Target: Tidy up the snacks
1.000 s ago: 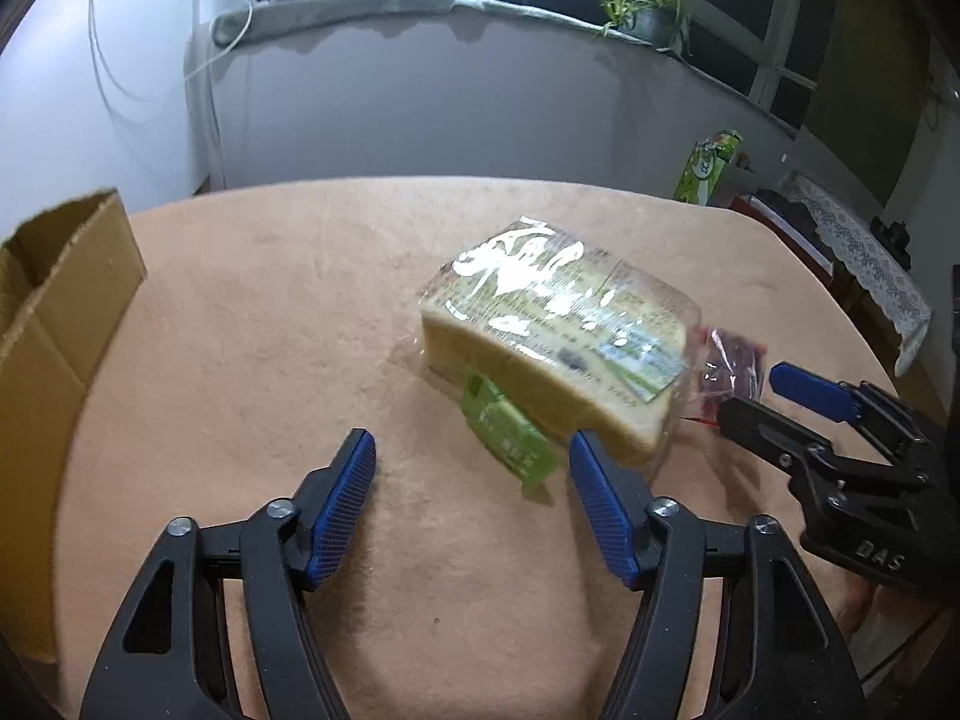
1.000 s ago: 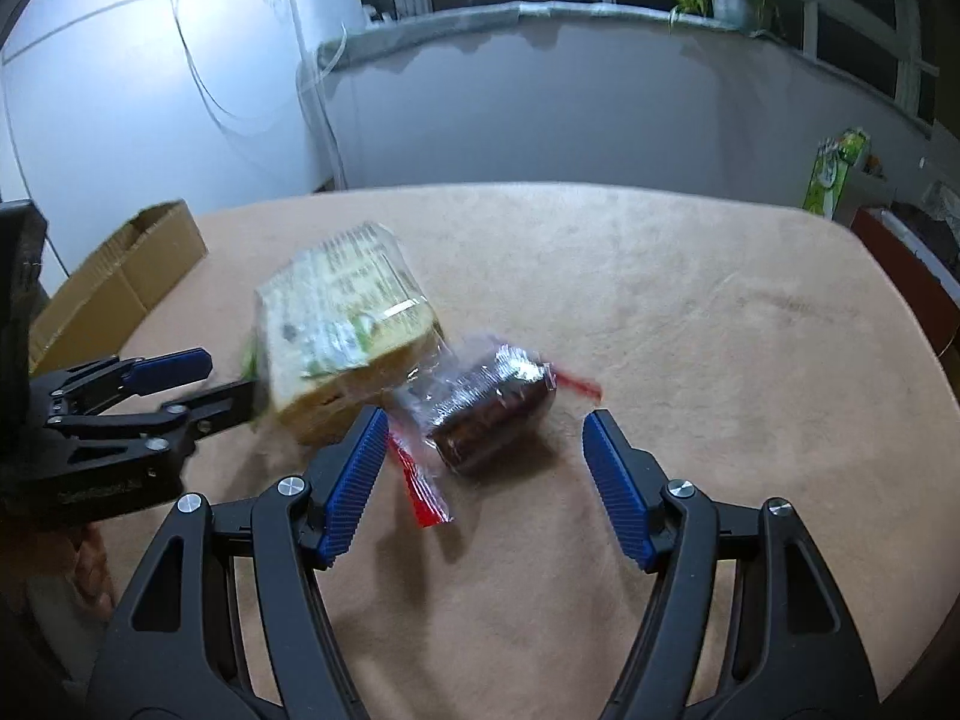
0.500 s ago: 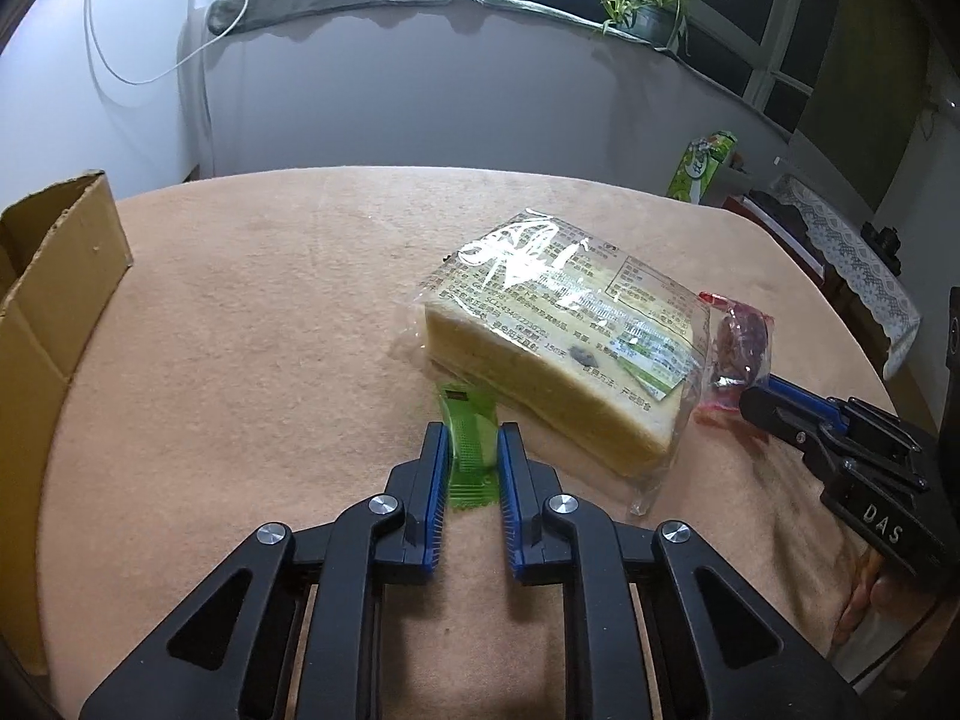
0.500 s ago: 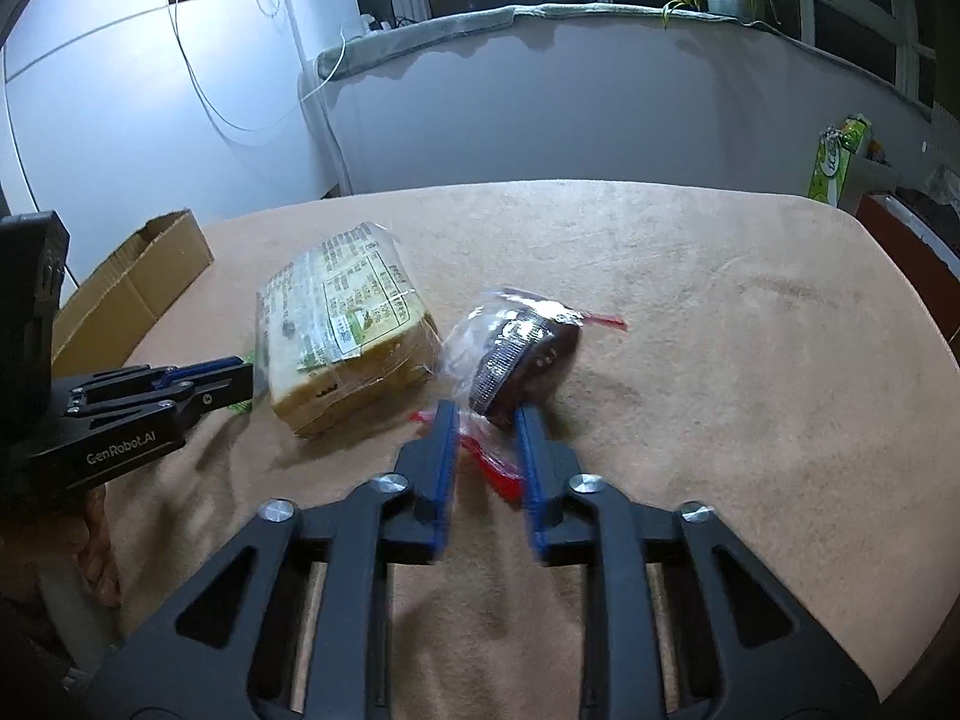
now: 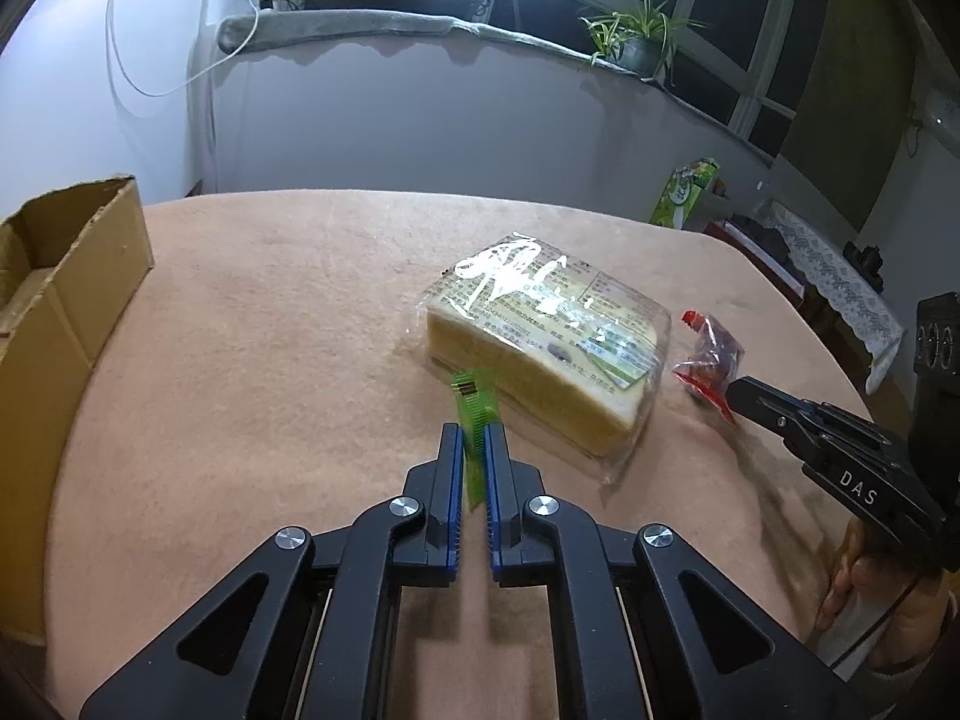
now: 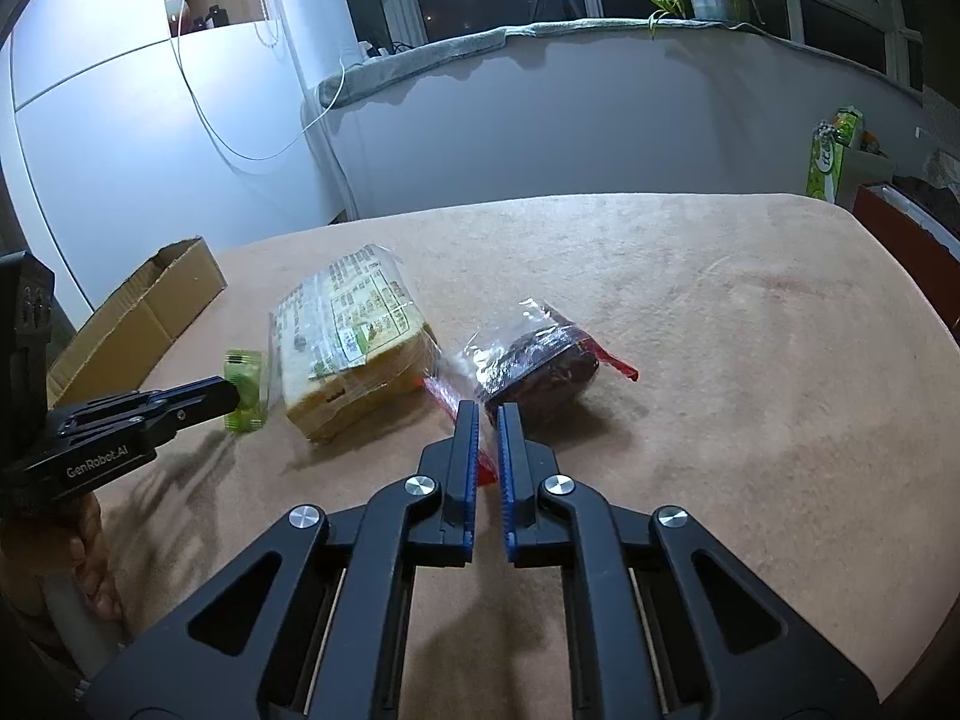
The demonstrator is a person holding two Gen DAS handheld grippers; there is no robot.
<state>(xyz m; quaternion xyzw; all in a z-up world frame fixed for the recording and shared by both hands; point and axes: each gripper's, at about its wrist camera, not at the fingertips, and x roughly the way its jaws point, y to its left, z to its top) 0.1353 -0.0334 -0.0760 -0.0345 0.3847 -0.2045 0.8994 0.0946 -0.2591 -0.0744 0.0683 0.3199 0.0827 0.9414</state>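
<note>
My left gripper is shut on a small green snack packet, held just above the table next to a wrapped loaf of sliced bread. My right gripper is shut on the red edge of a clear bag of dark red snacks, which is lifted slightly. The green packet and the bread also show in the right wrist view, with the left gripper at the left. The red bag and the right gripper show at the right of the left wrist view.
An open cardboard box stands at the table's left edge; it also shows in the right wrist view. The table has a tan cloth. A green carton stands beyond the far right edge.
Both grippers closed from open, the left on the green packet and the right on the red bag's edge. Both have since lifted their snacks slightly and drawn back.
</note>
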